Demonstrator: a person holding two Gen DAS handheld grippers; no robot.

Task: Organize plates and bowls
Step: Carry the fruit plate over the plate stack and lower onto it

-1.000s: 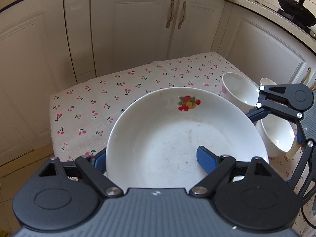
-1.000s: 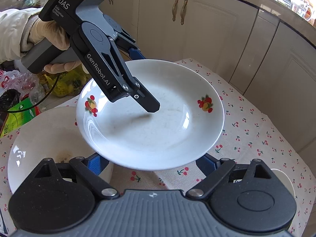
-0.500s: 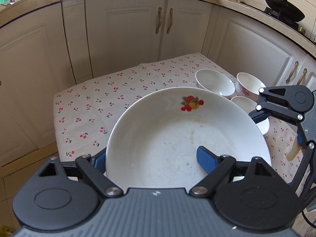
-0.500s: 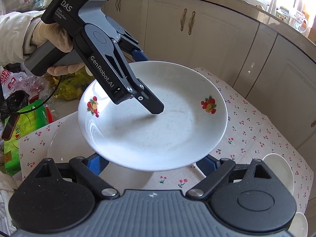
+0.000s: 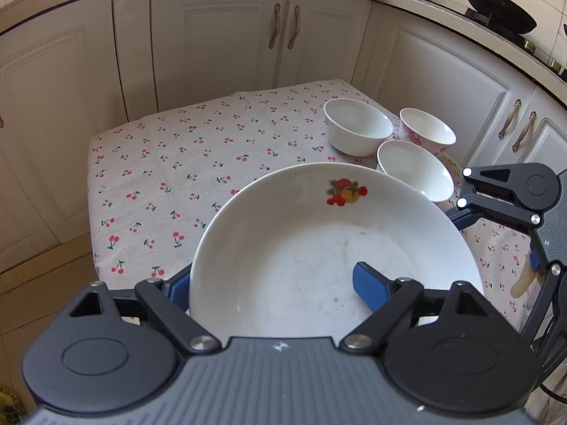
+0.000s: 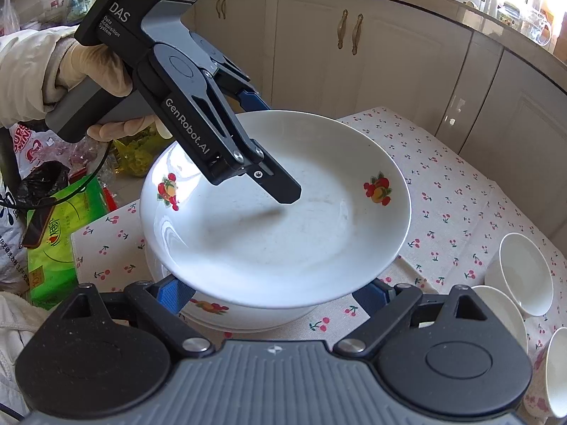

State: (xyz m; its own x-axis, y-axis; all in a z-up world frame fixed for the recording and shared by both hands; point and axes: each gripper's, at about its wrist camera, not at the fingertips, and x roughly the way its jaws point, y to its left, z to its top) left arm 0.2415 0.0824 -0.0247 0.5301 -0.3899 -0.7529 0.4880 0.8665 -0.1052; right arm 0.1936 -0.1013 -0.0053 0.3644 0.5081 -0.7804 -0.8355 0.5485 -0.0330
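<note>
A white plate with fruit decals [image 5: 319, 248] [image 6: 283, 241] hangs above the cherry-print tablecloth [image 5: 177, 163]. My left gripper [image 5: 271, 283] [image 6: 273, 147] is shut on its rim, one finger inside the dish and the other behind the edge. My right gripper [image 6: 271, 294] [image 5: 496, 239] reaches in under the near side, its blue pads against the plate's outer wall on either side; the fingertips are hidden. A second plate [image 6: 226, 313] lies on the table just below. Three white bowls [image 5: 358, 125] [image 5: 427, 129] [image 5: 414, 170] stand clustered at the table's far right corner.
Cream cabinets [image 5: 219, 46] close in the table on the far sides. A black wok [image 5: 499, 14] sits on the counter. Plastic bags and a green packet [image 6: 53, 248] crowd the floor by the table. A gloved hand [image 6: 95, 67] holds the left gripper.
Both grippers have carried the plate together across the table. The three bowls have come fully into the left view, and the plate on the table now lies right under the held one.
</note>
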